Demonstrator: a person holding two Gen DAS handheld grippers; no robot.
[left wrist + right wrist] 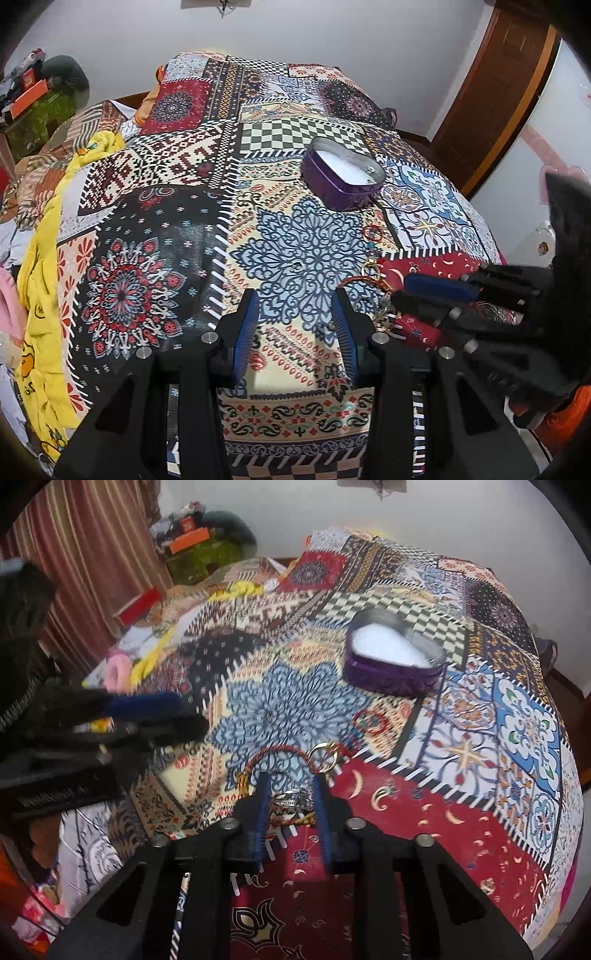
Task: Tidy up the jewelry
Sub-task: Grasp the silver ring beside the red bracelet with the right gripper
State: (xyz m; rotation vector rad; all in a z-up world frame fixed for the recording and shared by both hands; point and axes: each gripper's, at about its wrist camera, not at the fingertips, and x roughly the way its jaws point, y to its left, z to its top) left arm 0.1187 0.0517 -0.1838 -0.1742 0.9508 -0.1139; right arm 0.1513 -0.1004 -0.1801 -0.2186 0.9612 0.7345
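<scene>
Right gripper [290, 794], low in the frame, has its jaws around a silver ring [291, 798] on the patterned bedspread [461, 746], though contact is unclear. Upper right, the purple heart-shaped tin [393, 655] holds white padding. Left gripper [295, 314] hovers with jaws parted, empty.

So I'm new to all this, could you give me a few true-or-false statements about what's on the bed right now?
1. The purple heart-shaped box is open. True.
2. The left gripper holds a ring. False: nothing is between its fingers.
3. A silver ring lies between the right gripper fingers. True.
4. The gold ring is inside the box. False: it lies on the bedspread.
5. The box is lined in white. True.
</scene>
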